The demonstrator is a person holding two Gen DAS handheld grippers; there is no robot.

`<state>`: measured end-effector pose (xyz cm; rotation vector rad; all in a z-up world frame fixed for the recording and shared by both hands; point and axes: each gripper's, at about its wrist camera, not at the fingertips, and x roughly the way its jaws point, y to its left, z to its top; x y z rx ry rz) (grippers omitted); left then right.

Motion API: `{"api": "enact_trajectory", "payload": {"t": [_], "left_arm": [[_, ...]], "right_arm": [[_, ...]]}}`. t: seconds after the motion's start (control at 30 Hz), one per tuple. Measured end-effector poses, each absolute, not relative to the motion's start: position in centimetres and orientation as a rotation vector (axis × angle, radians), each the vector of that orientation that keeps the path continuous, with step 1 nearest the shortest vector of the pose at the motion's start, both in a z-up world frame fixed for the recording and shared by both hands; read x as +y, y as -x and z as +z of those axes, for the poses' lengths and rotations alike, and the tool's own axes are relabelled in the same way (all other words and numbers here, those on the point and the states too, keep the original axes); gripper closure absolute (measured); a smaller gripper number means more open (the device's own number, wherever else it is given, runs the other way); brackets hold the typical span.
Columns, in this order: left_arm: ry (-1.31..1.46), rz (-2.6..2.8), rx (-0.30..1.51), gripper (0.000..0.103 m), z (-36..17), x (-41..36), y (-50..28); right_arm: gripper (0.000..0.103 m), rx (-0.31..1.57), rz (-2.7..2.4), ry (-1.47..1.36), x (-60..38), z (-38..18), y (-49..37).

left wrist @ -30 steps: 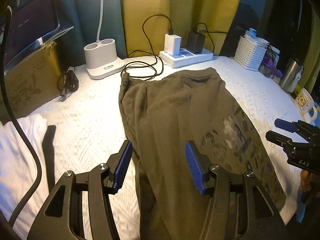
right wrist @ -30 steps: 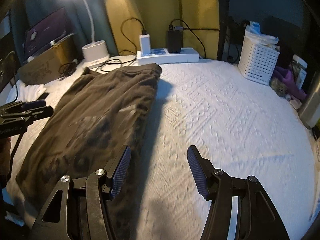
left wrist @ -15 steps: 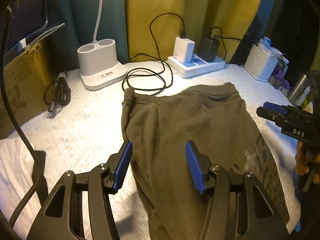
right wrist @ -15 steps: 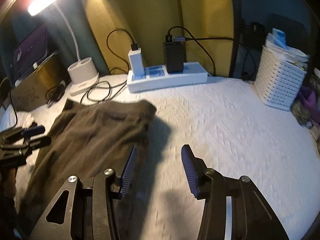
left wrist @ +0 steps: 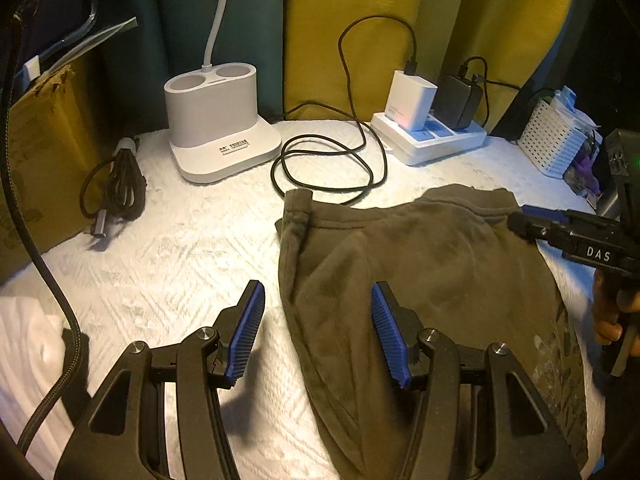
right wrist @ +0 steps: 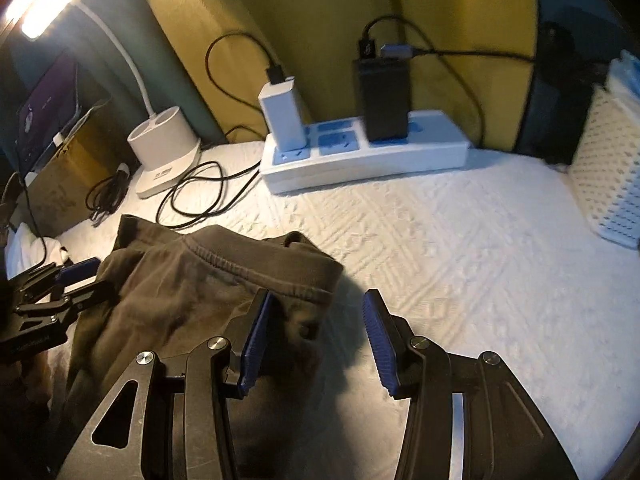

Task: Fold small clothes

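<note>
Both grippers, left (left wrist: 318, 330) and right (right wrist: 316, 340), gape wide and hold nothing over a white quilted bedspread (left wrist: 180, 264), each astride a far corner of the olive garment (left wrist: 420, 280) lying flat between them. Beyond lie a coiled cable (left wrist: 328, 160), lamp base (left wrist: 218, 120), power strip (right wrist: 360, 156) with 2 chargers, and a basket (right wrist: 608, 168) cut off at the edge. Yellow and teal curtains (left wrist: 360, 20) close the dim room; the garment's near end is hidden.

White letters "DAS" stood on the black body of the right gripper (left wrist: 536, 222) at the scene's right. The label on the lamp base (left wrist: 222, 140) was too small to read.
</note>
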<state>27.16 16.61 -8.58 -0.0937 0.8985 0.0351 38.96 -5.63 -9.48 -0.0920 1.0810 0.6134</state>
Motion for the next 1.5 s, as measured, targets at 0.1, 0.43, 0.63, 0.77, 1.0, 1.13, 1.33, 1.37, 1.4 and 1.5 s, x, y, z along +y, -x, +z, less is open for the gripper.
{"api": "enact_trajectory", "payload": {"t": [0.1,0.43,0.63,0.77,1.0,1.13,1.33,1.37,1.4,1.5], "left_arm": [[0.099,0.031,0.899,0.048,-9.0,16.8,-27.5],[0.142,0.056,0.921,0.048,-9.8,18.3,-28.4],[0.219,0.038,0.918,0.035,-9.4,19.2,-28.0],[0.215,-0.003,0.930,0.023,-9.9,18.4,-28.2],[0.119,-0.054,0.933,0.023,-10.4,15.6,-28.8],[0.028,-0.097,0.931,0.023,-10.7,13.3,-28.8],[0.013,-0.101,0.898,0.039,-10.8,12.5,-29.3],[0.009,-0.107,0.893,0.046,-10.8,12.4,-29.3],[0.007,-0.112,0.887,0.049,-10.8,12.1,-29.3],[-0.007,-0.122,0.864,0.065,-10.7,11.4,-29.0]], "right_arm": [[0.077,1.087,0.652,0.087,-4.9,-10.0,-39.3],[0.078,1.089,0.663,0.142,-2.9,-10.6,-41.4],[0.033,1.077,0.612,0.137,-4.2,-9.8,-40.8],[0.027,1.083,0.634,0.100,-5.3,-9.4,-40.0],[0.027,1.104,0.664,0.092,-5.4,-10.7,-39.0],[0.027,1.063,0.696,0.099,-4.6,-11.0,-38.4],[0.037,1.038,0.778,0.125,-2.5,-11.4,-37.8],[0.044,1.036,0.775,0.136,-2.1,-11.4,-37.7],[0.048,1.031,0.772,0.152,-1.8,-11.4,-37.5],[0.067,1.029,0.790,0.163,-1.6,-11.3,-37.0]]}}
